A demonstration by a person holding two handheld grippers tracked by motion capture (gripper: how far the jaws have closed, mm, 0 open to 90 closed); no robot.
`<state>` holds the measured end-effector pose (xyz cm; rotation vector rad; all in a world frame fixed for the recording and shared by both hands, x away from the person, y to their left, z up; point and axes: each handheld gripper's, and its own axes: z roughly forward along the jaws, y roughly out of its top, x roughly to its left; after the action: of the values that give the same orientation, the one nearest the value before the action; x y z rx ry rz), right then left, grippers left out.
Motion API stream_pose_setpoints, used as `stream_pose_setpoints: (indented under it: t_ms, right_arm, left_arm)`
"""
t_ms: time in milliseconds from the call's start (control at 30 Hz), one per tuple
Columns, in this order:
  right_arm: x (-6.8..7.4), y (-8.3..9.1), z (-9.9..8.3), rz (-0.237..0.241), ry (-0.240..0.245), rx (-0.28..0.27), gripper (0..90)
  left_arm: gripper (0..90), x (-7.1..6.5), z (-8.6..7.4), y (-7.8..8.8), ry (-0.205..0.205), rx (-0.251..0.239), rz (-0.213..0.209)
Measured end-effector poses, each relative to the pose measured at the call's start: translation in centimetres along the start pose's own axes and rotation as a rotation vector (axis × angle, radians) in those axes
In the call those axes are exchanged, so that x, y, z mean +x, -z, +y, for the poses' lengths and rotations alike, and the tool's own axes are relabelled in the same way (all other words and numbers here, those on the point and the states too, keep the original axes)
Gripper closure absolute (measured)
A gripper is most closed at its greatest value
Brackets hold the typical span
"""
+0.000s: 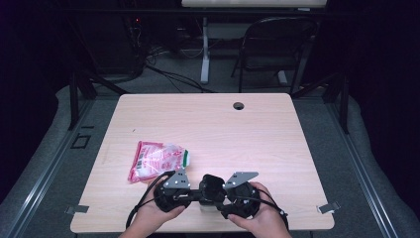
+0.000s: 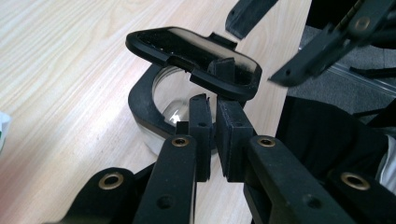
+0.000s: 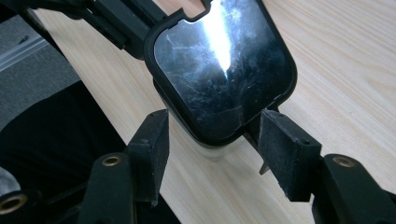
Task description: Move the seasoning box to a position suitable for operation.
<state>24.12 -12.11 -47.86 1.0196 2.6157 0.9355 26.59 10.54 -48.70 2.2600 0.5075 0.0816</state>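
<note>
Gripping container (image 2: 159, 116) rim: left tongs (image 2: 212, 121) | right tongs (image 3: 212, 140) spread beside lid (image 3: 219, 65)

In the high view the container (image 1: 212, 191) sits between the left gripper (image 1: 194, 194) and the right gripper (image 1: 224, 198), which hide its body; its contents cannot be told. The person's forearms are cut off at the bottom edge. The print on the pink packet (image 1: 154, 161) is too small to read. In the right gripper view the lid (image 3: 223, 70) is cut by the top edge, and the clear body under it is perhaps empty.
</note>
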Motion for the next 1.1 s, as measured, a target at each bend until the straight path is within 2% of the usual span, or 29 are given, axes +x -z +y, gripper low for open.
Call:
stream_pose_setpoints:
  t_ms: [367, 467, 567, 1100]
  right_arm:
    - [1.9, -0.8, 0.4, -0.112, 0.043, -0.018, 44.1]
    - [2.0, -1.1, 0.4, -0.143, 0.035, -0.030, 45.5]
    - [1.9, -1.0, 0.3, -0.135, 0.013, -0.045, 46.6]
    - [1.4, -0.6, 0.2, -0.116, -0.008, -0.050, 47.6]
  left_arm:
    - [83.0, -0.4, 0.5, 0.5, -0.010, -0.032, 0.003]
    - [82.9, -0.5, 0.5, 0.4, -0.016, -0.029, 0.002]
    - [82.5, -0.5, 0.4, 0.3, -0.015, -0.030, 0.000]
    - [82.1, -0.4, -0.2, -1.5, -0.033, 0.039, 0.019]
